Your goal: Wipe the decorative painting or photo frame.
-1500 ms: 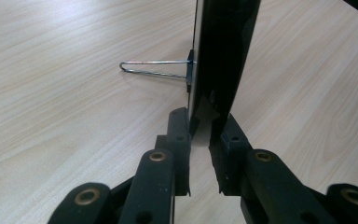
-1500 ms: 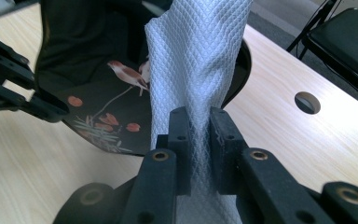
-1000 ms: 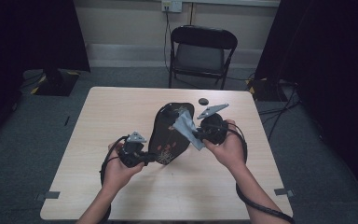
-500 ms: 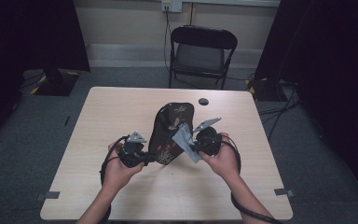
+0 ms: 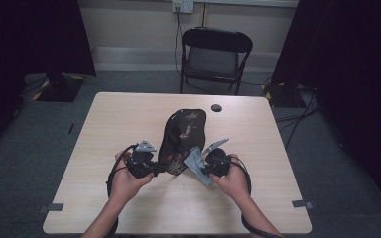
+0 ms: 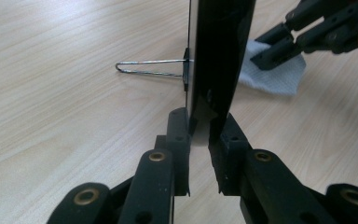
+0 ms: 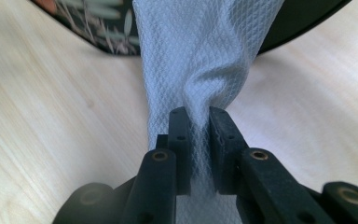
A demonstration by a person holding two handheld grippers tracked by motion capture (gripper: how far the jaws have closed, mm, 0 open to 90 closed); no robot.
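A: What's the left gripper (image 6: 198, 140) doing?

B: It's pinching the bottom edge of the dark plate (image 6: 219, 51). Jaws nearly together, plate squeezed between the pads. The plate stands on its edge, w/ its rim low over the table (image 6: 51, 93).

A: And the right gripper (image 7: 198, 126)?

B: Jaws closed tight on a white cloth (image 7: 200, 51). The cloth is bunched where they bite it & fans out above them, up against the plate's rim.

A: Where's all that from up high?

B: Near the front middle of the table (image 5: 104, 129). The dark plate (image 5: 182, 139) has little leaf & flower pics on it. Left gripper (image 5: 154, 168) holds its near end, right gripper (image 5: 204, 166) is just beside it w/ the cloth (image 5: 194, 162) at the lower right edge.

A: What's the wire thing?

B: A thin metal loop (image 6: 149, 67) sticks out from the plate's side, prob. a stand or hanger. Can't tell which.

A: So what step is it?

B: Looks like wiping the plate clean. Cloth is down at the bottom edge, so I think one wipe is ending or one's about to start.

A: What next?

B: Prob. rub the cloth along the face again. Left must keep a firm pinch so the plate won't tip or slip. Right should press soft, keep the cloth flat on the plate, & not snag that wire.

A: Other stuff?

B: A small dark round thing (image 5: 216, 107) far back on the table, & a black chair (image 5: 216, 54) behind.
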